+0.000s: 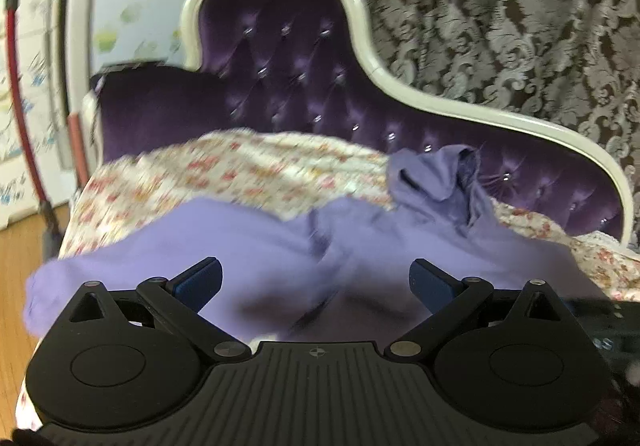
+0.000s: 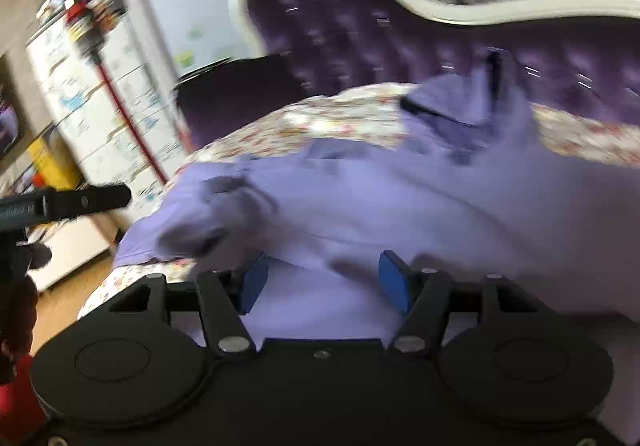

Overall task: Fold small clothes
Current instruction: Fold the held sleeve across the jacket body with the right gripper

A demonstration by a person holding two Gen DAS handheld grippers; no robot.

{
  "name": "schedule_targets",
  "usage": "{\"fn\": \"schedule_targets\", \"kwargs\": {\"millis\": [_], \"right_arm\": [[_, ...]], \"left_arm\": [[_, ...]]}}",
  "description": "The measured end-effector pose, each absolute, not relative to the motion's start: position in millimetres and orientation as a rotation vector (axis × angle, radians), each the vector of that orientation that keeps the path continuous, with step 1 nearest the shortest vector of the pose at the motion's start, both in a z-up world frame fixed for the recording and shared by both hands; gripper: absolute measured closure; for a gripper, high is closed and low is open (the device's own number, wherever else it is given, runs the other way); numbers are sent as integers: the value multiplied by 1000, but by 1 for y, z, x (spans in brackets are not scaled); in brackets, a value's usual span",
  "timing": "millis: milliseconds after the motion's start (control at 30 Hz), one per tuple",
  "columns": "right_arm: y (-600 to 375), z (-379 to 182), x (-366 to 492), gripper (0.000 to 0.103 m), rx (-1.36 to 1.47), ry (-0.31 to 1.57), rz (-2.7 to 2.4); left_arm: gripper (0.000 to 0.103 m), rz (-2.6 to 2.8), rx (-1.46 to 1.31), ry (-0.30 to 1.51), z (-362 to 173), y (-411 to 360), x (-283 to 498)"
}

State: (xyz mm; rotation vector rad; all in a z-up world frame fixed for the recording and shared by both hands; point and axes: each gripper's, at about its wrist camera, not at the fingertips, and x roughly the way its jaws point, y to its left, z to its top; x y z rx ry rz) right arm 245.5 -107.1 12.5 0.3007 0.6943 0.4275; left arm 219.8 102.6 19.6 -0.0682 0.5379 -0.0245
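A lilac hooded garment (image 1: 256, 246) lies spread on a floral cloth (image 1: 224, 173) over a purple sofa. Its hood (image 1: 436, 181) bunches up toward the sofa back. My left gripper (image 1: 316, 282) is open, its blue pads wide apart just above the garment's near part, holding nothing. In the right wrist view the same garment (image 2: 400, 205) fills the middle, with a rumpled sleeve (image 2: 208, 217) at the left. My right gripper (image 2: 322, 282) is open over the near hem, empty. Both views are blurred by motion.
The tufted purple sofa back (image 1: 288, 57) with a white carved frame (image 1: 480, 105) rises behind the cloth. A dark purple cushion (image 1: 160, 117) sits at the left end. Wooden floor (image 1: 24, 246) and a red-tubed vacuum (image 1: 20, 57) lie left. The other gripper's black body (image 2: 64, 201) shows at the left.
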Motion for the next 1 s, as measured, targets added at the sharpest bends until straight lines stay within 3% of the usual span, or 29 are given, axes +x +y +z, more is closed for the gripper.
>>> {"fn": "schedule_targets", "kwargs": {"millis": [400,567,667,800,900,1000], "right_arm": [[-204,-38,241,32,691,720,205],[-238,-50,235,33,845,557,87],[-265,-53,227,34,869,501,-67],[-290,-65,220,51,848,564,-127],[-297,-67,218,50,830,617,-95],[-290,-54,219,42,709,706,-69]], "left_arm": [[2,-95,-19,575,4,57,265],[2,-103,-12,594,-4,48,278],[2,-83,-5,618,-12,45,289],[2,-54,-4,685,-31,46,304],[2,-28,38,772,-51,45,313],[0,-41,91,764,-68,47,309]]}}
